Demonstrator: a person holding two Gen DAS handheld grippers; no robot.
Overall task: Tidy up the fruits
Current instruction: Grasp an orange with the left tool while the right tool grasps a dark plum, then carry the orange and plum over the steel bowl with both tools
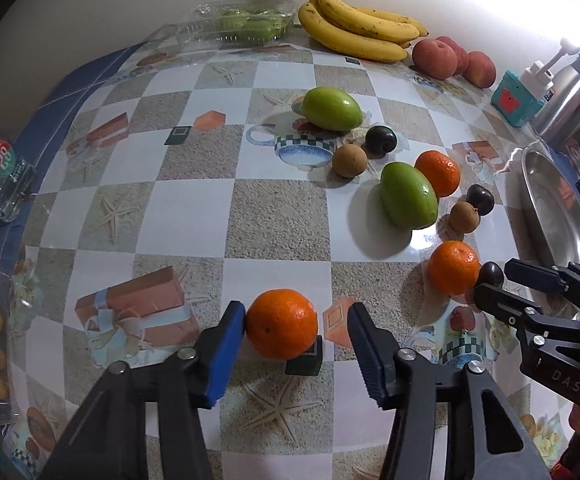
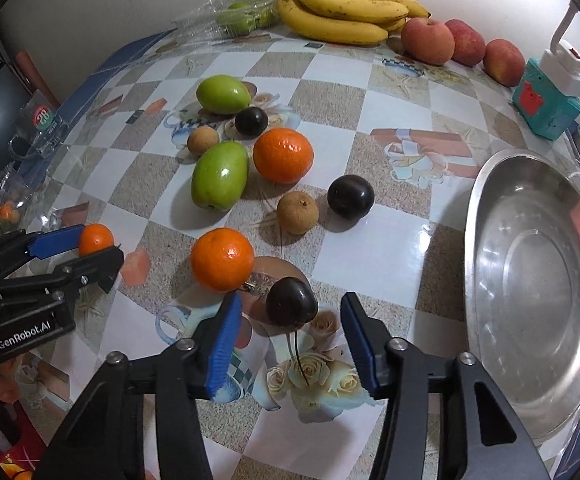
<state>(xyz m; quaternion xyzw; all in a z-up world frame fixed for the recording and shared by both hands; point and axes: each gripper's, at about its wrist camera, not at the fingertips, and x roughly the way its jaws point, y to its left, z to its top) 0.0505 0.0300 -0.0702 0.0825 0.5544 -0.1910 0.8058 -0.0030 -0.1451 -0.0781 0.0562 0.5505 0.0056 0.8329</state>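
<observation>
Both grippers tilted steeply down: left gripper (image 1: 295, 344) jaws astride tangerine (image 1: 282, 324).

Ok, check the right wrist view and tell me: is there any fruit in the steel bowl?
No, the steel bowl shows only its bare shiny inside, no fruit.

Both wrist views steep, close over table (image 1: 274, 216); shared: central fruit cluster.

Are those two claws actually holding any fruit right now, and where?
Neither grips yet. The left gripper brackets a small round orange tangerine, one pad at its side; the right gripper brackets a dark stemmed cherry, gaps either side.
</observation>
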